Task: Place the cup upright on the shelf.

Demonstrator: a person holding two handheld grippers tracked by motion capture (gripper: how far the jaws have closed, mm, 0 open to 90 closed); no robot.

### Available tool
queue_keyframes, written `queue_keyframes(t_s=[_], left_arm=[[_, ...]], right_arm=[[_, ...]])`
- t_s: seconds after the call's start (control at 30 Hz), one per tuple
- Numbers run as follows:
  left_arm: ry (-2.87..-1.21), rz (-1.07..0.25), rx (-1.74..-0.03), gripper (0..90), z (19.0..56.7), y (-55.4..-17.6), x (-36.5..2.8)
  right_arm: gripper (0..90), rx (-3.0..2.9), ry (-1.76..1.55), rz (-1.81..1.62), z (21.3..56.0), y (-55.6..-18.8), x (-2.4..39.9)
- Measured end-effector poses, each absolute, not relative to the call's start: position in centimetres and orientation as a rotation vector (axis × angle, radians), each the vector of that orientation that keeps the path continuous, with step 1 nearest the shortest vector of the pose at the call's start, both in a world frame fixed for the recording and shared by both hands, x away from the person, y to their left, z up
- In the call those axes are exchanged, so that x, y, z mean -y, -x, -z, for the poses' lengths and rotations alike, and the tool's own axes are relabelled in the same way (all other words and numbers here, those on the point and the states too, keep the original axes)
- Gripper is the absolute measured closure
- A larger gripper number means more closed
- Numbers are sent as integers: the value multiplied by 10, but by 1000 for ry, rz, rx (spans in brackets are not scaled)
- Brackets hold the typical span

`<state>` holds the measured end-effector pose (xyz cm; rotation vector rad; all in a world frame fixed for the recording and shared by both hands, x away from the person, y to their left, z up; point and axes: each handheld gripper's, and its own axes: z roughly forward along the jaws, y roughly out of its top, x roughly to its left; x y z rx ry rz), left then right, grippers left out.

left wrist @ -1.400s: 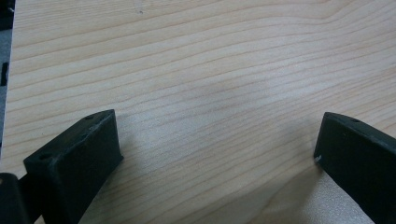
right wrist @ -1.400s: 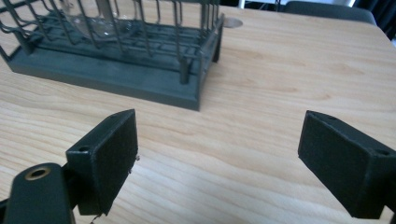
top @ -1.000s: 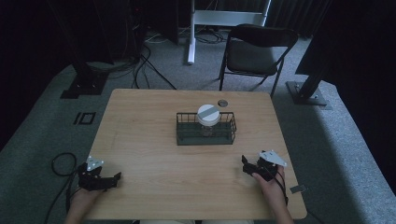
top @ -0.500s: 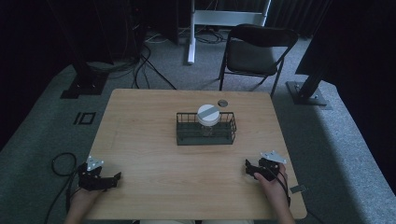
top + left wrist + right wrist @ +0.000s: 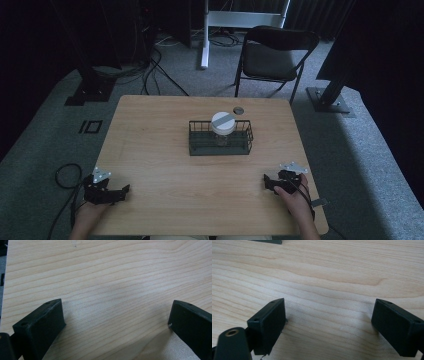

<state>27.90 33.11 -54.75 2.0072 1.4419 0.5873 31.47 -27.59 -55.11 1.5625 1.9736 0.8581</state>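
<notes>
A black wire basket (image 5: 220,146) stands at the middle of the wooden table (image 5: 160,150), holding a jar with a white lid (image 5: 222,121). A small dark round cap (image 5: 238,110) lies on the table just behind the basket. My left gripper (image 5: 122,190) rests near the front left corner, open, with bare wood between its jaws (image 5: 117,315). My right gripper (image 5: 267,182) rests near the front right corner, open as well, nothing between its jaws (image 5: 328,315). Both are far from the basket.
A black folding chair (image 5: 272,55) stands behind the table. Cables (image 5: 150,65) run over the grey carpet at the back left, and stand bases (image 5: 330,100) sit at both sides. A cable loop (image 5: 65,175) lies on the floor beside the left hand.
The right gripper has drifted slightly toward the table's front edge. The left gripper and the basket have stayed in place.
</notes>
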Motion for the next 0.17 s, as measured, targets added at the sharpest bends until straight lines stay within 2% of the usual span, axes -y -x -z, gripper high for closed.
queue_keyframes(t_s=[0.17], left_arm=[[-2007, -587, -1443, 6, 547, -279, -331]], right_arm=[[117, -1973, -1563, -858, 551, -315, 276]])
